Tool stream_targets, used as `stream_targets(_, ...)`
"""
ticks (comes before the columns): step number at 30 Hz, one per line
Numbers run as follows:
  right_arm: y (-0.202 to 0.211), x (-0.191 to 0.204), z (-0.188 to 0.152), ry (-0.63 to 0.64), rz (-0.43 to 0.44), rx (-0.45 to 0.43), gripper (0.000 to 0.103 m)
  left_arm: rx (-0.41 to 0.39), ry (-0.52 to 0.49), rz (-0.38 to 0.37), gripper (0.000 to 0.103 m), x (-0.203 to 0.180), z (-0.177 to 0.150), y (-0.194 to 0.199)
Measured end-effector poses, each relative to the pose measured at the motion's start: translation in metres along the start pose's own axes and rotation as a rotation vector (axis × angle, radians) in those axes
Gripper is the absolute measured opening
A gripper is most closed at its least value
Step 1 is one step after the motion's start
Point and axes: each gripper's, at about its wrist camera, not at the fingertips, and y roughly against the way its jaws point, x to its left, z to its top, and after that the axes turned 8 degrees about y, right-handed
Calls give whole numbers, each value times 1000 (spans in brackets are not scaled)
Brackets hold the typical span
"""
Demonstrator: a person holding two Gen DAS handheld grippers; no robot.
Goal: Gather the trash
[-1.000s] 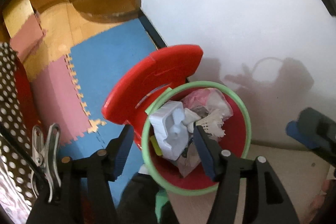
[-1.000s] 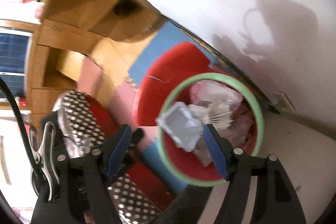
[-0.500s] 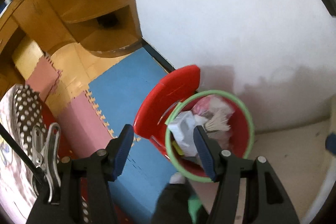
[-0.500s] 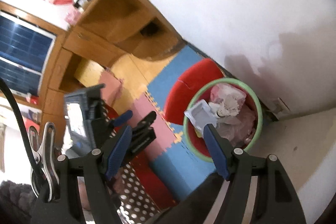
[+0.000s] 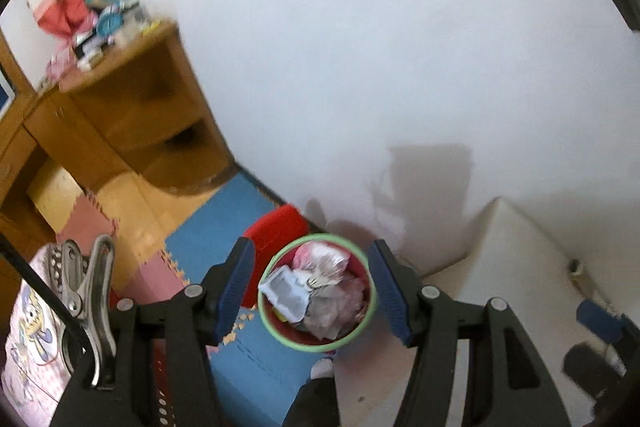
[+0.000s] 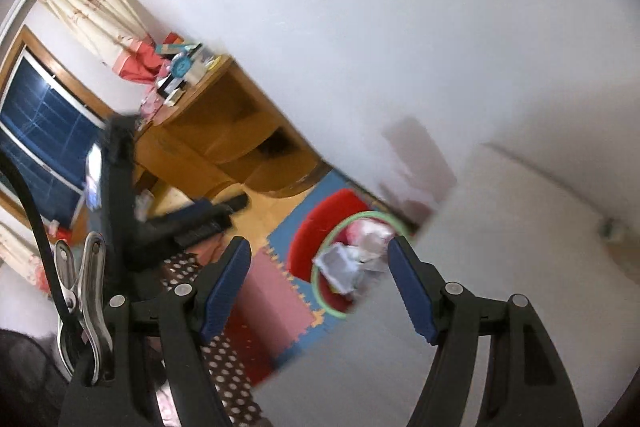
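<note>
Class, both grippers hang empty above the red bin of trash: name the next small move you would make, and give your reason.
Probably swing away to look for more trash. The left gripper and right gripper are both open and empty, and the red bin already holds a white tray and crumpled wrappers.

Left gripper (image 5: pixel 312 285): black plastic arms, ribbed blue pads (image 5: pixel 234 285) on inner finger faces, silver pivot screws behind pads, steel spring clamp (image 5: pixel 90 303) and black cable on its left flank. Right gripper (image 6: pixel 320 287): same black frame, blue ribbed pads (image 6: pixel 226 285), silver screws, steel clamp (image 6: pixel 78 307), black cable beside clamp.
</note>
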Motion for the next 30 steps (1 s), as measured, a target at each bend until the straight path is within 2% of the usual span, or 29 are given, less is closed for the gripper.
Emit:
stream_targets(6,50,-32,-18,-43,-71,-26,73,-25,-45,-19,62,-51,0,43)
stream_targets(10,66,-49,-27,-86,-121,-65,72,-27,-73,-33,62,-82,-5,61)
stream_targets(20,102,-79,-43,-126,-134,-125,73,-54,-184,-78,62,-155,-26,121)
stream_targets(23,114,-88,-52,-153,-146,-139,73,-74,-226,-83,62,-179,-38,131)
stream_targets(30,143,-120,-79,-227,-185,-155,73,-49,-284,-106,62,-223,-65,131)
